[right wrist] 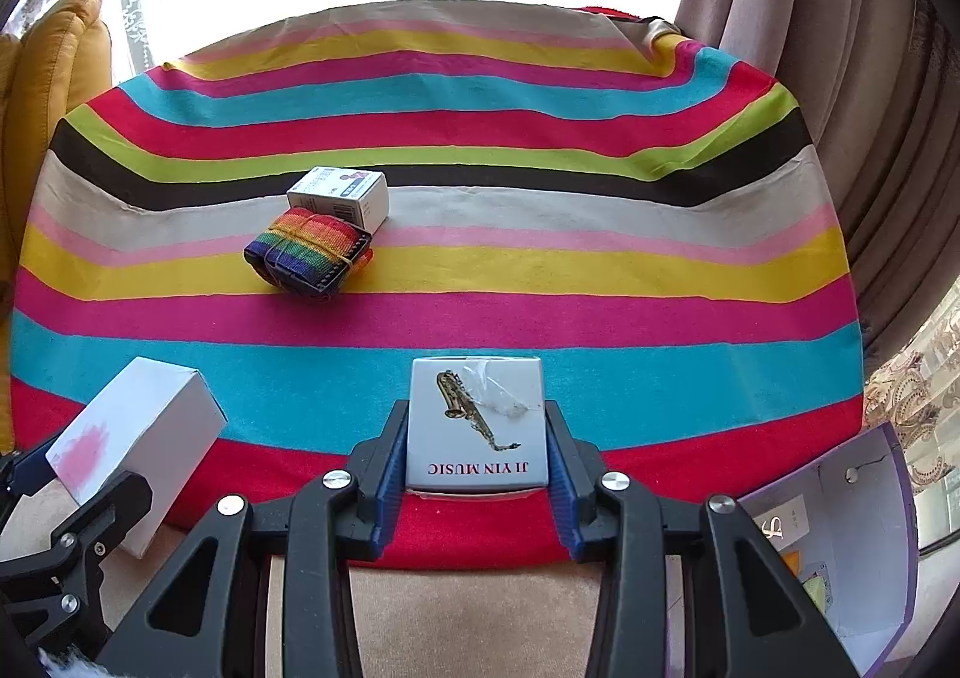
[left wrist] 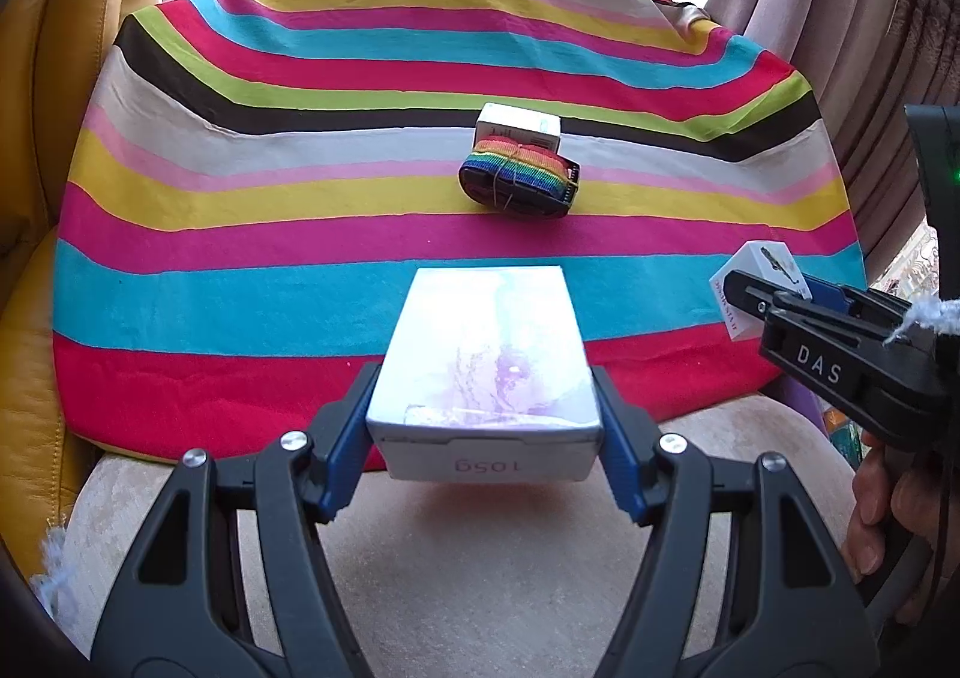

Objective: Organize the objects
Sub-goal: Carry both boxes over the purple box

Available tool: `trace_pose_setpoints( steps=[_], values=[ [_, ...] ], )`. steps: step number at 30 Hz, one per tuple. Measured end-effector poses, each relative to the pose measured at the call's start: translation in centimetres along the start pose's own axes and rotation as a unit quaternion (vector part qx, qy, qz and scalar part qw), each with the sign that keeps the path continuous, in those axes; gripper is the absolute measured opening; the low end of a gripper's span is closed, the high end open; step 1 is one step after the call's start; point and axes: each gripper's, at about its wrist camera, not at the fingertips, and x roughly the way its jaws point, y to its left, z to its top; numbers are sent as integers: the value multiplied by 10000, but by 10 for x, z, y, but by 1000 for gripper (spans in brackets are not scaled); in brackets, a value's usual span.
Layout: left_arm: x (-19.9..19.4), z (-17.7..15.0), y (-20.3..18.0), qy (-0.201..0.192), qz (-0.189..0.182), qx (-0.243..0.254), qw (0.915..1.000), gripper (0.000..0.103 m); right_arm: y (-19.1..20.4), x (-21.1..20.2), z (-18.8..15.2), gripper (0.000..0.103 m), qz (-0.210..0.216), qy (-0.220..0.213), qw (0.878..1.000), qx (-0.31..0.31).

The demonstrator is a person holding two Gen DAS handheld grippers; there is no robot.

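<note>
The left gripper (left wrist: 483,426), black with blue pads, is clamped on the two long sides of a white rectangular cardboard box with a pink-purple wash on its lid (left wrist: 486,360), held above the near edge of a table draped in a cloth of bright horizontal stripes (left wrist: 300,282). The box's near end face carries printed digits, seen upside down.

The right gripper (right wrist: 477,456), of the same make, is closed on a smaller white cardboard box printed with a saxophone and the words JI YIN MUSIC (right wrist: 477,426), its pads pressing the box's left and right sides. It too is above the near part of the cloth, to the right of the left gripper. In the left wrist view a hand (left wrist: 882,522) grips its handle at the right edge.

Further back, near the middle of the cloth, a folded rainbow-striped woven strap (left wrist: 519,180) lies just in front of a small white carton with blue print (left wrist: 519,129); the two appear to touch.

At the near right, off the cloth, stands an open box with purple walls and a white interior (right wrist: 864,504), holding some paper items too small to make out. A yellow leather cushion (left wrist: 36,138) sits to the left and beige curtains (left wrist: 840,18) hang to the right.
</note>
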Motion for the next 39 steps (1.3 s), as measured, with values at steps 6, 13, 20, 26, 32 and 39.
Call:
trace_pose_setpoints(
  steps=[6,13,20,26,32,39],
  values=[
    [-2,-3,-2,-9,-7,-2,10000,69,-1,-6,-10,42,75,50,10000,-9],
    [-4,-9,-6,-9,-21,43,10000,69,1,-9,-23,42,232,201,9995,-9],
    [-7,-17,-11,21,20,102,9999,69,7,-15,-37,42,437,322,9985,-87],
    [-10,-20,-10,44,42,86,9999,69,9,-23,-45,42,501,284,9983,-133],
    [-15,-23,-15,17,43,117,9999,69,7,-31,-52,42,555,243,9981,-111],
    [-25,-29,-30,-108,-84,209,9997,69,-3,-43,-59,42,630,172,9979,-44]
  ],
)
